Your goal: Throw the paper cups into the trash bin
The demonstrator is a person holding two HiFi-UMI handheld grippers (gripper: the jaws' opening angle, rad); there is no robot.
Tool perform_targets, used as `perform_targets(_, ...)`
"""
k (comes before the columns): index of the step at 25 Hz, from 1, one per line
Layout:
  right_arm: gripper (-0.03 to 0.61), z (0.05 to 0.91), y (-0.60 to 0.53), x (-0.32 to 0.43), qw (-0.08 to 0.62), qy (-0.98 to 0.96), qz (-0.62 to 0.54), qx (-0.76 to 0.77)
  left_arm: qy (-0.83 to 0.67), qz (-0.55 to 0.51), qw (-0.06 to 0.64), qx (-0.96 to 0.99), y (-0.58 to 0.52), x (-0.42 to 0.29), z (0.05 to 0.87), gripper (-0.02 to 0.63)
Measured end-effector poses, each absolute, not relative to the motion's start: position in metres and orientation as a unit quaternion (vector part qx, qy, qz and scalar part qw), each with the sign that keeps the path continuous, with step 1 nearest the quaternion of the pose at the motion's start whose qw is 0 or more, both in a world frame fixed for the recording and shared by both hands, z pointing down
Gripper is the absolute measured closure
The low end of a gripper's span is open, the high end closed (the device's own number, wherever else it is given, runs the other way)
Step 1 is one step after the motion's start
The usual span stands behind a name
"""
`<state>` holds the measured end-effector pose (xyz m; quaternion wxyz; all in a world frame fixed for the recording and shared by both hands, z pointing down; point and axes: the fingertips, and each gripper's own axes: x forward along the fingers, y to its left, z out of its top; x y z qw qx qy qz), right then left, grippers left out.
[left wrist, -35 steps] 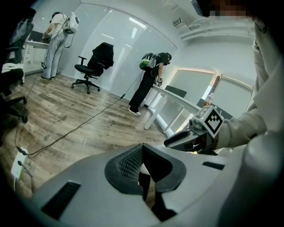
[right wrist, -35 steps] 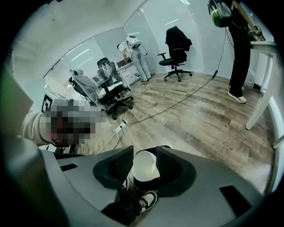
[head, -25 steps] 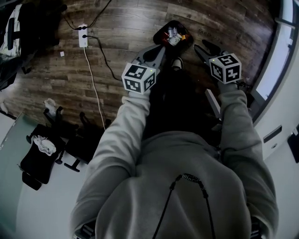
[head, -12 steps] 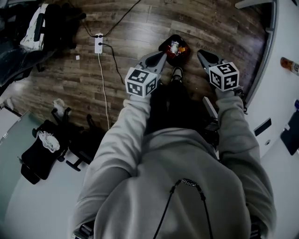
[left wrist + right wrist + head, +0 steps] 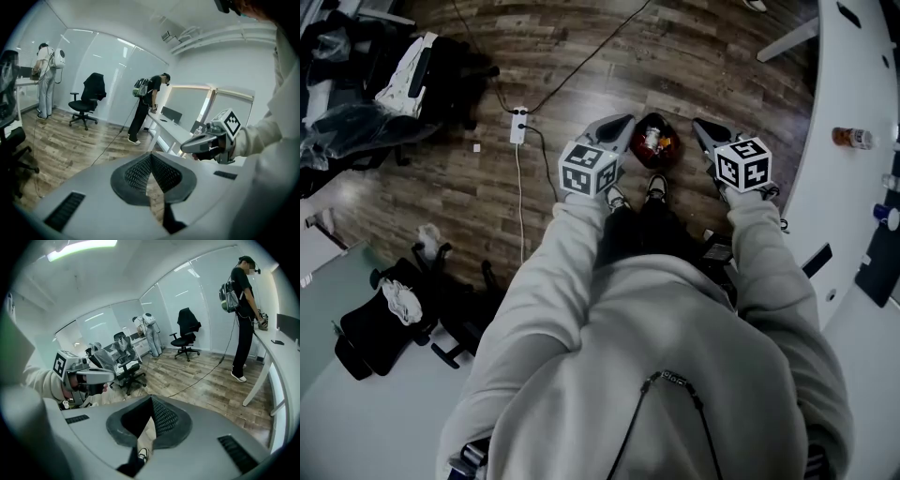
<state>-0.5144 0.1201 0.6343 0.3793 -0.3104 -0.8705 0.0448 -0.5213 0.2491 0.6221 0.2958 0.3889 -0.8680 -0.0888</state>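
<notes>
The wooden floor (image 5: 581,56) of an office runs under me, with a white desk (image 5: 853,216) curving along its right side. Nearest are my grey sleeves (image 5: 567,272), and past them the left gripper (image 5: 622,123) and right gripper (image 5: 699,125), held out side by side and pointing forward. Both are clenched with nothing in them: in each gripper view the ribbed pads (image 5: 159,174) meet at the tip and only floor shows behind them, so I carry no cup. On the floor just ahead of my shoes stands the bin (image 5: 639,156), dark and round, between the two grippers and just below their tips. The left one looks slightly nearer to it. Pale and orange rubbish (image 5: 653,141) lies inside; I judge it to be the cups, though it is too small to be sure. If that is so, the throwing is done and any further cup must be fetched from elsewhere. Farther out a power strip (image 5: 518,125) lies on the boards to the left, and beyond it a person (image 5: 243,310) stands at the desk.
</notes>
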Motion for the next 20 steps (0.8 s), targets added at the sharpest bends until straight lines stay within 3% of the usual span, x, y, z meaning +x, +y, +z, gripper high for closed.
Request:
perform_targets(7,0.56,0.563,0.114,-0.535,0.319,-0.898,0.052,-0.299,-0.894,-0.052,0.223,0.384,0.263,-0.553,0.545,0.615)
perform_targets(20,0.56,0.324,0.076,-0.566,0.102,-0.949,0.011,-0.297,-0.899,-0.008,0.039,0.436,0.208,-0.589,0.331,0.615)
